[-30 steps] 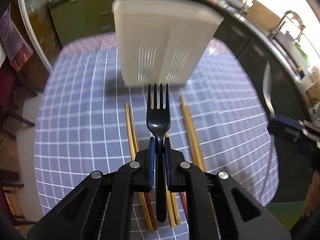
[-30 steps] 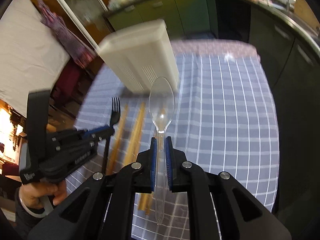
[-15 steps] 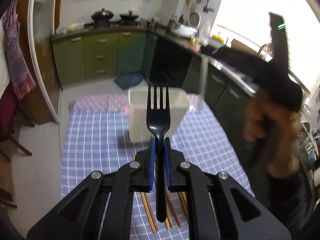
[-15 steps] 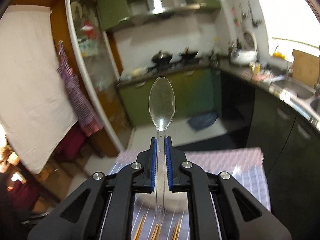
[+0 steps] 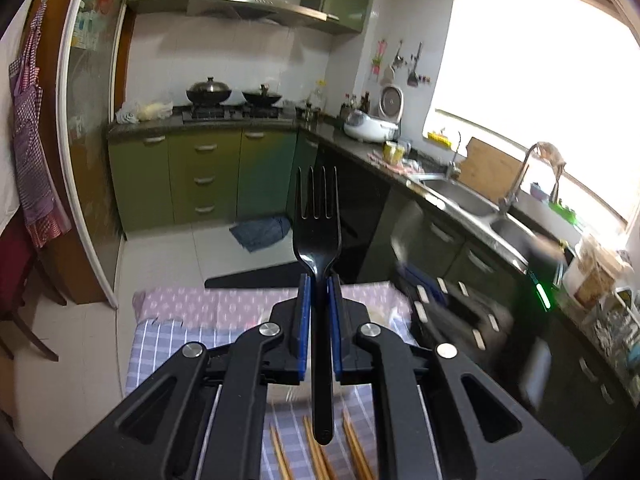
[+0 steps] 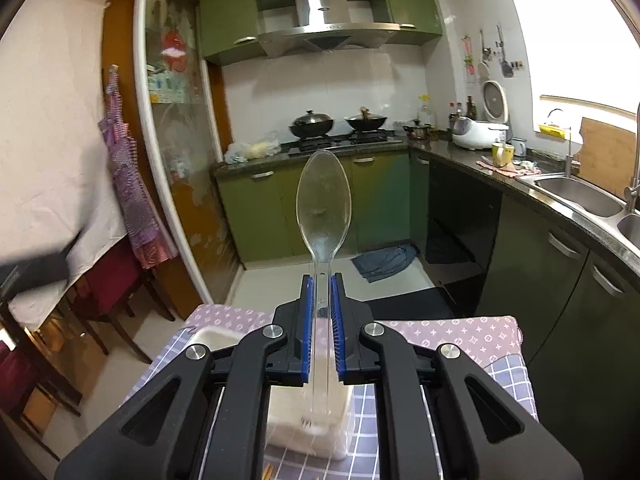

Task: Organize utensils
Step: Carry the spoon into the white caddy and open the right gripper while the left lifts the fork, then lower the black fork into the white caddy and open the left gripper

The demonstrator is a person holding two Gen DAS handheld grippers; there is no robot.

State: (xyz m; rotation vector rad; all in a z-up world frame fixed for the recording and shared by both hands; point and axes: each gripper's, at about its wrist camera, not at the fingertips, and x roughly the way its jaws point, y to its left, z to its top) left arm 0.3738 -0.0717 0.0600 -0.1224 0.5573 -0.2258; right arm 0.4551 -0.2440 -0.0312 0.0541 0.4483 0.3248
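**Fork and spoon up, bin waiting below**

My left fingers [image 5: 318, 320] are clamped on the neck of a black fork [image 5: 318, 236]. Its prongs stick out past my fingertips and its handle end hangs back under them. My right fingers [image 6: 321, 320] are clamped on the stem of a clear spoon [image 6: 323, 204], bowl out in front. The white bin [image 6: 308, 424] sits right under my right fingers, on the checked surface [image 6: 508, 384]. Wooden chopsticks [image 5: 316, 452] lie on the cloth below my left fingers.

I think the next job is dropping both into the bin. To do it well, I should tip each one handle-down, hold it over the bin's open top, keep my two hands apart, then let go softly.
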